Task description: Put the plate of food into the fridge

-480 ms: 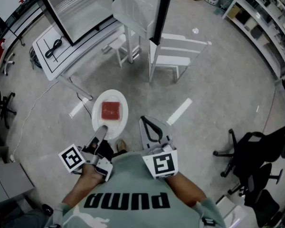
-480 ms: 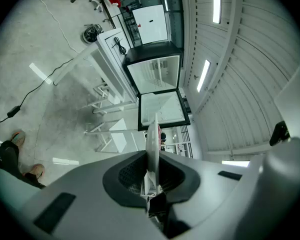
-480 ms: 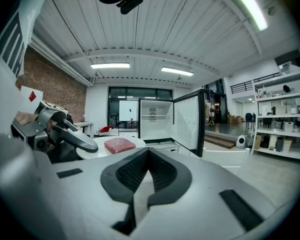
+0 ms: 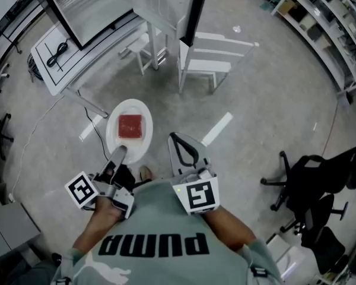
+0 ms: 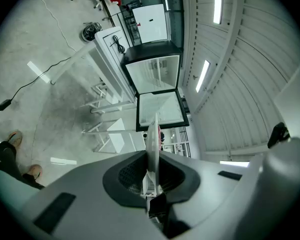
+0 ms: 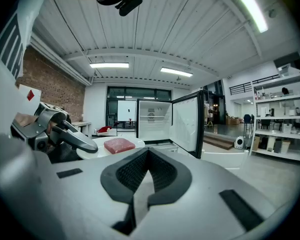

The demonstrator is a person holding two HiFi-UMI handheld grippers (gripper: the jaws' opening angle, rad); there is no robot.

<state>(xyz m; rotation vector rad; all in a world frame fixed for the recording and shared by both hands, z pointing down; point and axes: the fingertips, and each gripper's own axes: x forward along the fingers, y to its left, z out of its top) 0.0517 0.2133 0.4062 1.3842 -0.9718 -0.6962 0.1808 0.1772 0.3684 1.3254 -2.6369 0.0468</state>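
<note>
Left claw [image 4: 120, 153] pinches plate [image 4: 129, 107] rim, outstretched; right claw [image 4: 177, 140] closed.

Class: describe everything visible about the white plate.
The round white plate, smooth like ceramic, is held roughly level above the grey concrete floor. The left tongs clamp its near rim; nothing else grips it. A flat red block of food lies at its centre. The open white fridge stands ahead.

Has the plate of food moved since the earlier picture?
No, not noticeably. In the head view the plate is level with the white floor stripe to its right, as far from it as before.
</note>
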